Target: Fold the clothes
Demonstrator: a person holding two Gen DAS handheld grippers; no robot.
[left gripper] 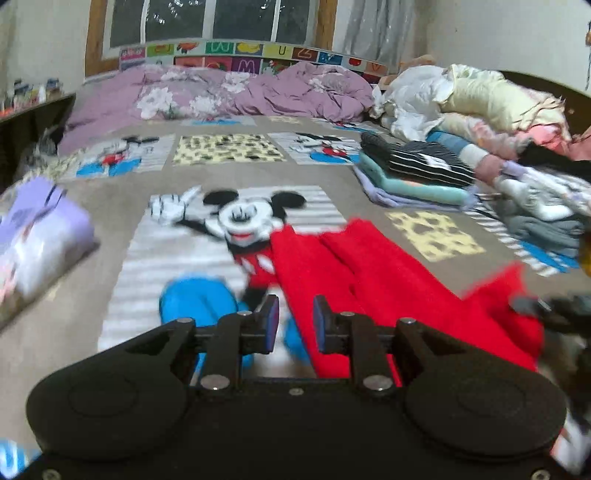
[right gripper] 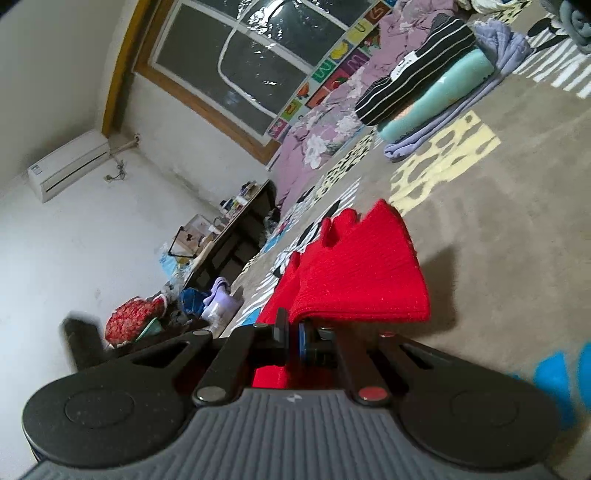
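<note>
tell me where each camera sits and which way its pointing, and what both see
Left wrist: sits on the left tool, angled down across the cartoon-print bedspread toward the window; its own open fingers show, nothing between them.
Right wrist: sits on the right tool, rolled sideways, low over the bed; its fingers clamp the red garment.
Shared: the red garment, the folded stack with the striped top, the purple duvet, the window.
</note>
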